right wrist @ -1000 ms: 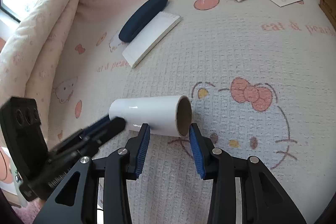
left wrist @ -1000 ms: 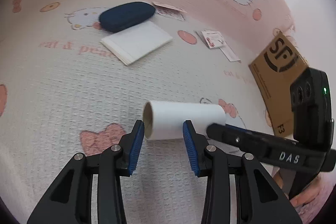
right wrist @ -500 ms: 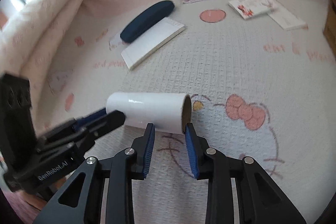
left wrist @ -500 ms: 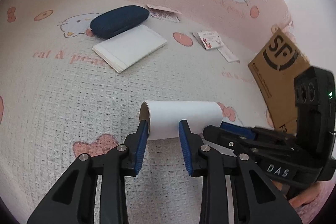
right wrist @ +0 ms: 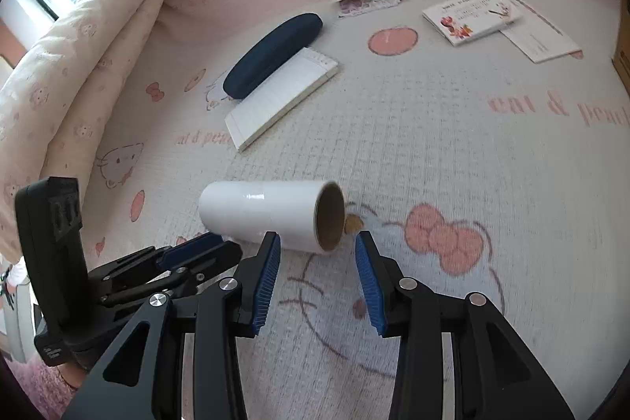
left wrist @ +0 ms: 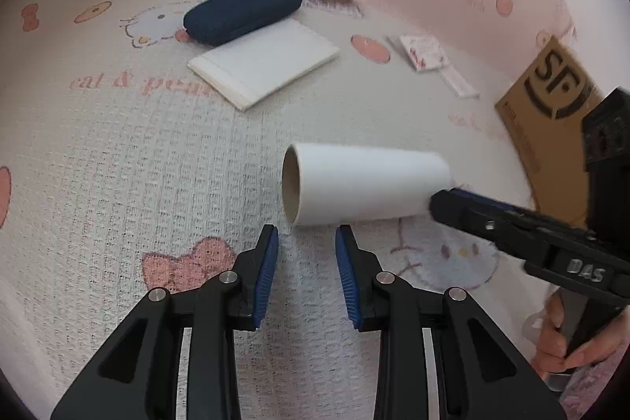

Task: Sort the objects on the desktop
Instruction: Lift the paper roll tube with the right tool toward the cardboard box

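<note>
Roll: the white roll (left wrist: 370, 184) lies on its side on the patterned blanket (left wrist: 118, 184), its brown cardboard core facing outward at both ends; lying flat, it offers each gripper only an open end to approach.
Left gripper: the left gripper (left wrist: 307, 254) sits just short of the roll's left end, jaws part open with nothing between the blue pads; the roll's lower edge lies just beyond the tips, so it holds nothing.
Right gripper: the right gripper (right wrist: 318, 258) stands at the roll's other end, its jaws opening; the rim of the core lies near the left finger (right wrist: 267, 274), but the pads do not press on it.
Why both ends: one claw at each end suggests the person means to steady or lift the roll from its two ends, since a smooth cylinder would likely roll away from a single-sided push.
Sorted pile: the dark blue case (right wrist: 271, 56) rests along the edge of the white notepad (right wrist: 283, 97) farther back, apparently grouped there deliberately.
Loose items: the printed cards (right wrist: 472, 14) lie well apart to the right, and a brown cardboard box (left wrist: 551, 113) stands at the blanket's edge.
Hand: the person's hand (left wrist: 567, 341) grips the right gripper's handle.
</note>
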`<state>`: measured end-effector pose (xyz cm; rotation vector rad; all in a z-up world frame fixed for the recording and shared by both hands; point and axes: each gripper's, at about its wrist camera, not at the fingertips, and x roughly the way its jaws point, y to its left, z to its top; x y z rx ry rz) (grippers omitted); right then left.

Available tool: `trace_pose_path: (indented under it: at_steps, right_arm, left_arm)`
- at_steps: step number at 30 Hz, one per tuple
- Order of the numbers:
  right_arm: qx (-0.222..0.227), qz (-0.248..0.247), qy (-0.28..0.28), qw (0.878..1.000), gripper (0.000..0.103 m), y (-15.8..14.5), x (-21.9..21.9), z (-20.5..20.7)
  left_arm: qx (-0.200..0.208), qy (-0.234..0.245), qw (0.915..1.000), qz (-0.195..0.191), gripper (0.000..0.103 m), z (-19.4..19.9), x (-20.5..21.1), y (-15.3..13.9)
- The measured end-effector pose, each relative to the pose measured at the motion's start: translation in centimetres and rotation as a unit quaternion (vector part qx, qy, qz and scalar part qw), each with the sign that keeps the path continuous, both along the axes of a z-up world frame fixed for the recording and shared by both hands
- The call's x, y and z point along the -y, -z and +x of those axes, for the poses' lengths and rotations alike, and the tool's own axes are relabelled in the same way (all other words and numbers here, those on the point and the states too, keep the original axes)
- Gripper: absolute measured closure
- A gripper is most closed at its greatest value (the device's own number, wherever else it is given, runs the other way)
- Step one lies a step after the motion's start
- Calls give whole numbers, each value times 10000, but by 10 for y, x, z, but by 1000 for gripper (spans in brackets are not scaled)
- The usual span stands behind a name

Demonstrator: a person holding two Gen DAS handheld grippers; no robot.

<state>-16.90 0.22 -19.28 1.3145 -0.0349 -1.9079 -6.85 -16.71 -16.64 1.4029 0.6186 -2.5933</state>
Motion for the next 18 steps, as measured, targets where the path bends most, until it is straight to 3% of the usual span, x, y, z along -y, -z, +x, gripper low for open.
trace_pose_path:
  at_steps: [4,12,16,18]
  right_arm:
    - [187,-212,86,9996,67,4,1,-7]
    - [311,-315,222,9988,67,9,7,-8]
    - [249,-245,180,9992,67,7,13,-10]
    - [243,-263,138,9993,67,6,16,-11]
  left_arm:
    - [-327,-13,9993,190,70,3,7,-12]
    - [-255,1,9988,416,70,-8,13,-3]
    - [-229,135,9992,284,69,-11,13,-5]
    - [-226,12,9991,347,65,-10,20,-6]
